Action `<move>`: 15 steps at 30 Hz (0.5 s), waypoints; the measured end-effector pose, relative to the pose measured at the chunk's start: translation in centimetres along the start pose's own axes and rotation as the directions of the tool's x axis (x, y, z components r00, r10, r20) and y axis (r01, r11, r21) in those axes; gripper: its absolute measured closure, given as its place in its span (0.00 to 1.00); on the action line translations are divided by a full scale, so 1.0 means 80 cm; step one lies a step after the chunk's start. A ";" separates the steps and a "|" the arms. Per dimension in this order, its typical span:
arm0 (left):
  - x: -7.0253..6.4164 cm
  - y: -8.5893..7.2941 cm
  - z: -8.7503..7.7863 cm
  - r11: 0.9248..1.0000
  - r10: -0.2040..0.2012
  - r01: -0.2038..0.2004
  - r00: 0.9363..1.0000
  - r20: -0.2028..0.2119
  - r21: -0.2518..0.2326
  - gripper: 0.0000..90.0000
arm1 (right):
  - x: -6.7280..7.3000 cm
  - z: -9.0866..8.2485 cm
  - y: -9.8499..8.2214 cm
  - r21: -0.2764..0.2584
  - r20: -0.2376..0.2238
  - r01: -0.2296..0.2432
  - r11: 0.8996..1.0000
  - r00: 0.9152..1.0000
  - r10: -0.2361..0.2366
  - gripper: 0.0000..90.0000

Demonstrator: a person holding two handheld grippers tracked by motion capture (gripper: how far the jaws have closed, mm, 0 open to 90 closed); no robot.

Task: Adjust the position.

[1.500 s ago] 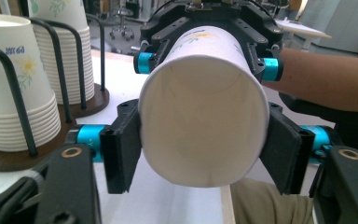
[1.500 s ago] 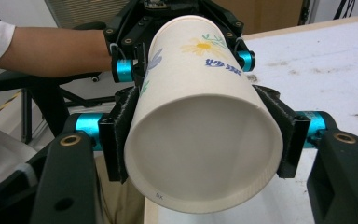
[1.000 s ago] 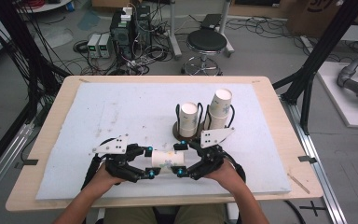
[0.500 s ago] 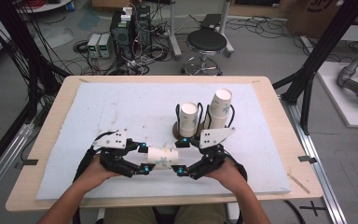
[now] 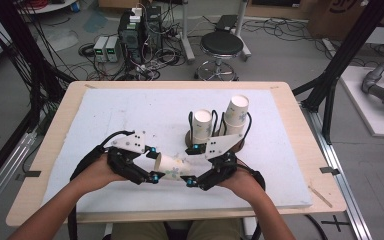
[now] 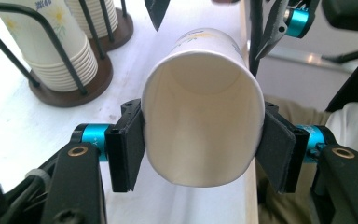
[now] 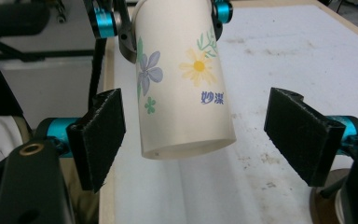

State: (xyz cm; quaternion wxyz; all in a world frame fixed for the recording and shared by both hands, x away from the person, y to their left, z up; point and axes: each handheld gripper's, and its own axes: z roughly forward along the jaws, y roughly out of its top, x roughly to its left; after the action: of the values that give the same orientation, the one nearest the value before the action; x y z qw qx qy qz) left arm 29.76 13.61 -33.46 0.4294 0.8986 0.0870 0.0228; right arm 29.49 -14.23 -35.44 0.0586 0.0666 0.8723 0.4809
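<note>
Since the earlier frame, left gripper [image 5: 153, 164] has lifted, clamping the paper cup [image 5: 172, 166] near its rim; right gripper [image 5: 190, 165] jaws stand wide around its base.

Cup stacks [image 6: 51, 46] cut off by top edge, left gripper view; paper cup [image 7: 177, 79] rim cropped, right gripper view.
</note>
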 end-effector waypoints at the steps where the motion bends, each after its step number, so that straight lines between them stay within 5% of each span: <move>1: 0.001 0.003 0.000 1.000 0.007 -0.007 1.000 0.000 0.020 0.43 | -0.001 0.001 0.002 0.015 0.007 0.016 1.000 1.000 -0.016 0.23; 15: 0.002 0.031 -0.002 0.984 0.049 -0.045 0.999 -0.016 0.173 0.43 | -0.001 0.023 0.031 0.200 0.006 0.118 0.973 0.993 -0.121 0.23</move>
State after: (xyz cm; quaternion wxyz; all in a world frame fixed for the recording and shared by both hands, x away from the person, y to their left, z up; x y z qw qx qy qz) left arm 30.25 12.21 -31.42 0.3485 0.9339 0.0719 0.0345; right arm 30.01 -11.38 -34.34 0.0882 0.0238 0.9180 0.3860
